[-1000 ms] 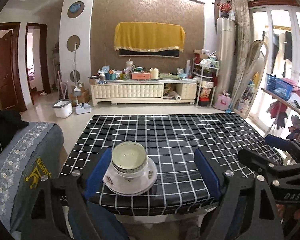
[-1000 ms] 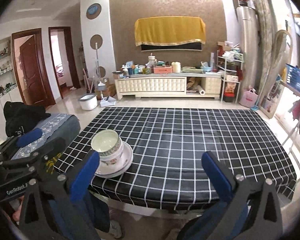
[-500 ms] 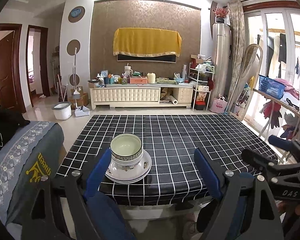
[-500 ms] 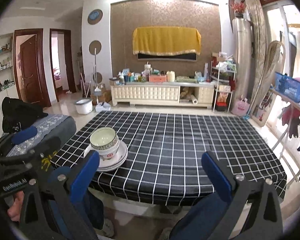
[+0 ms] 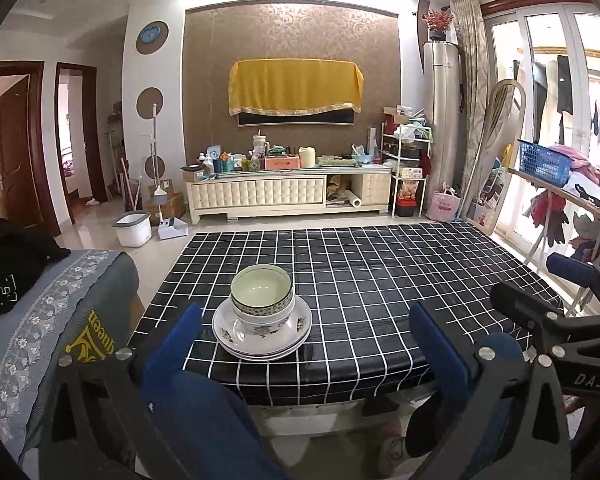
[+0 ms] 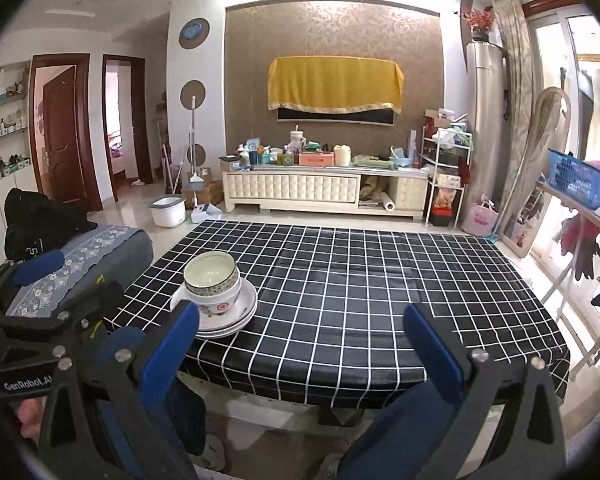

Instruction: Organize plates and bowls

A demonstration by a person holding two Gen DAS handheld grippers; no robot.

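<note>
A: Stack (image 5: 262,322) location?
B: Near-left corner of the bench (image 5: 360,280). Two bowls (image 5: 261,294) nested on plates (image 5: 260,342), upright, nothing else on the cloth.
A: Which gripper is nearer?
B: Left gripper (image 5: 306,342). Stack sits ahead, just inside its left finger. From the right gripper (image 6: 300,338) the stack (image 6: 216,300) lies off past the left finger, so it's further.
A: Fingers?
B: Both sets spread wide, holding nothing, short of the bench edge.
A: Long axis?
B: None, it's round; stack axis vertical.
A: Change from a second ago?
B: Both grippers have pulled back and lowered; bench edge and floor now show. Stack unmoved. Looks like organizing is done, my guess.
</note>
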